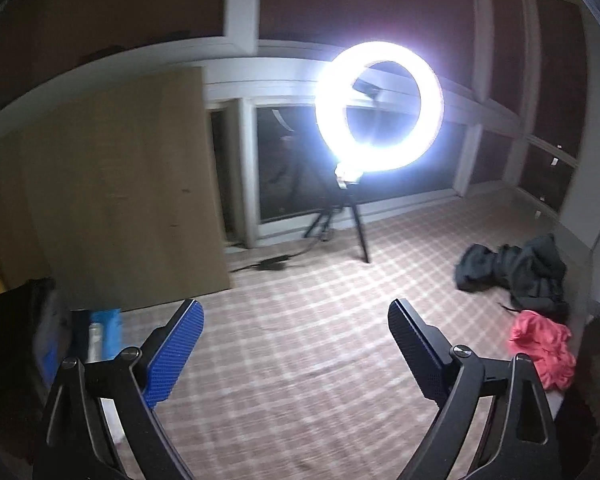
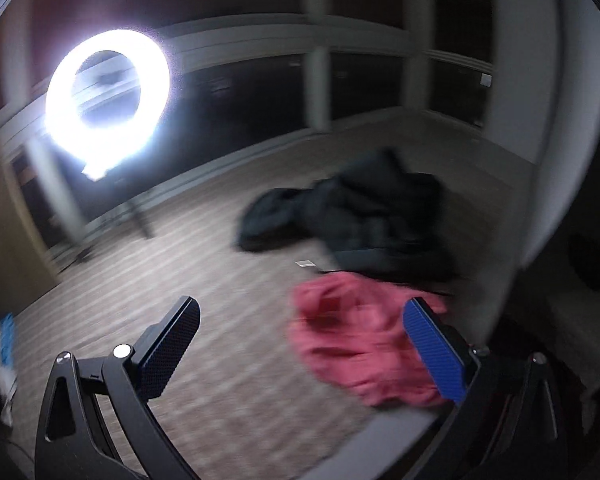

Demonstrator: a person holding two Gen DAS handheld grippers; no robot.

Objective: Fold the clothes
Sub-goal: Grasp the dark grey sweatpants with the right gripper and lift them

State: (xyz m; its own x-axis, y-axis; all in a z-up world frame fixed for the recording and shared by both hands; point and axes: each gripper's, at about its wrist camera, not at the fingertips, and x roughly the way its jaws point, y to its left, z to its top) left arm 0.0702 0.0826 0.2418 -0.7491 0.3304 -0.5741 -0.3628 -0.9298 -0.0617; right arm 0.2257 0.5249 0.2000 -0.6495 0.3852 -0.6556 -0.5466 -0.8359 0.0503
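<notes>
Both grippers empty, jaws wide | pink garment [image 2: 352, 356] crumpled | carpet [image 1: 300, 320]

Checked floor [image 1: 300, 340]: pink garment [image 1: 542, 350], dark clothes [image 1: 512, 268].

Bare checked carpet [image 1: 300, 360] is lying open ahead of my jaws; a ring light [image 1: 380, 106] (on its tripod) and dark clothes [image 1: 512, 266] are blocking beyond.

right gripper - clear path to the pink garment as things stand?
Probably yes. The right gripper is open and empty, the pink garment lies loose on the checked floor just ahead, nothing between; the dark clothes sit behind it.
</notes>
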